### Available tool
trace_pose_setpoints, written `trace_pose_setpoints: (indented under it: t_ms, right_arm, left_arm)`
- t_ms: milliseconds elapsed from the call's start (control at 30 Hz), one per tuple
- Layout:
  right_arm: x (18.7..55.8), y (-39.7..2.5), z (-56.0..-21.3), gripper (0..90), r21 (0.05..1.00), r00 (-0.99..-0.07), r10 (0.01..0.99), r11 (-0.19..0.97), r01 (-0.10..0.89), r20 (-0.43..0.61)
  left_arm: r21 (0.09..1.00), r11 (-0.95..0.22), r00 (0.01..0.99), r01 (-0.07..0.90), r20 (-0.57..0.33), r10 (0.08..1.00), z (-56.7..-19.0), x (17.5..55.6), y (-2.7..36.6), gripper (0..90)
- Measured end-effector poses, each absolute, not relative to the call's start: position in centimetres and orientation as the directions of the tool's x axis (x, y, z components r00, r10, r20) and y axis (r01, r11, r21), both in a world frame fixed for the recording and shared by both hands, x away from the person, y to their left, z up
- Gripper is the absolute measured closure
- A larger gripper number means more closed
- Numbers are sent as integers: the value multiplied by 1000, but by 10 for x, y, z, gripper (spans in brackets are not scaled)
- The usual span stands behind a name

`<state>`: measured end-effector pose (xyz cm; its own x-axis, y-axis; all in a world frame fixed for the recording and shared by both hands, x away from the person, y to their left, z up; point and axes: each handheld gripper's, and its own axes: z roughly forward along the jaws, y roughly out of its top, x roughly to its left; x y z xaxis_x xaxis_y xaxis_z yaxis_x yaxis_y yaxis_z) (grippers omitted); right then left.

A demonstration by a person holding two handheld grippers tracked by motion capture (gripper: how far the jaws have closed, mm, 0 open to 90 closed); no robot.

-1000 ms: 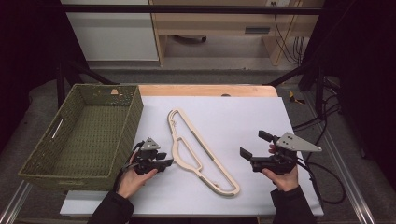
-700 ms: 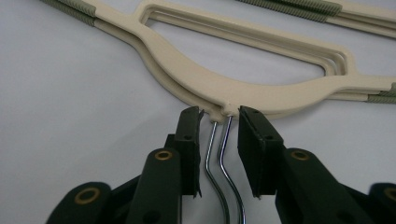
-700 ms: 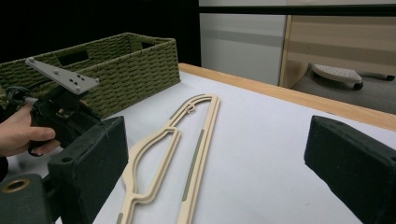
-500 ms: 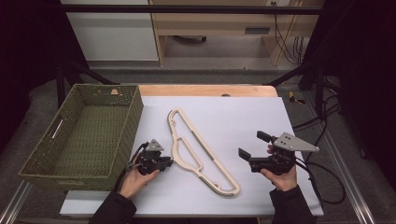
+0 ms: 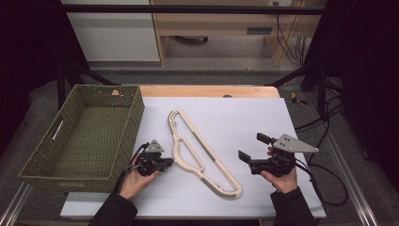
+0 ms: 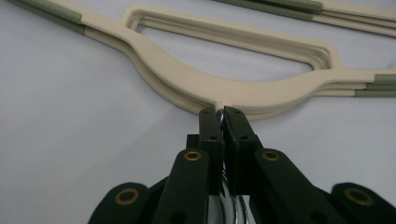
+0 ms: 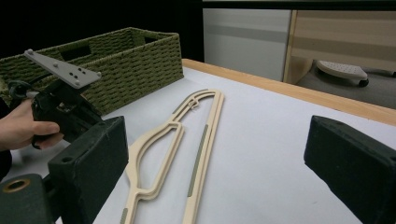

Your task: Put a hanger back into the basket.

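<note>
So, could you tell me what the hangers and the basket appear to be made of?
Hangers: likely moulded plastic, matte cream, smooth uniform edges, with ribbed grey-green strips that may be rubbery. Basket: woven olive fibre, perhaps paper cord or wicker; the plaited texture shows.

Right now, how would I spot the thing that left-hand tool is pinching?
Find the white table, then the green basket at its left. Just right of the basket lies a cream hanger, flat and slanting across the table; the left gripper is shut at its curved edge. It is the lone loose item, cream with grey-green strips.
</note>
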<state>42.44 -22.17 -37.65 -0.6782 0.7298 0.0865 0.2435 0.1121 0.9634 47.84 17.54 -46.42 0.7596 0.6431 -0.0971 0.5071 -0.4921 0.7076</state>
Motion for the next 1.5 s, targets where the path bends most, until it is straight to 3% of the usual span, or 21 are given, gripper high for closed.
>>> trace_pose_setpoints:
  t_ms: [400, 1067, 1500]
  right_arm:
    - [427, -200, -383, 84, 954, -708, 702, 156, 257, 76]
    - [439, -114, -396, 128, 914, -783, 620, 293, 279, 40]
    - [450, -73, -417, 221, 864, -809, 587, 395, 312, 24]
  left_arm:
    - [708, -503, 754, 496, -63, 654, -449, 471, 172, 885]
    - [673, -528, 729, 518, -23, 685, -423, 453, 158, 886]
    - [666, -547, 729, 508, 5, 684, -410, 443, 151, 886]
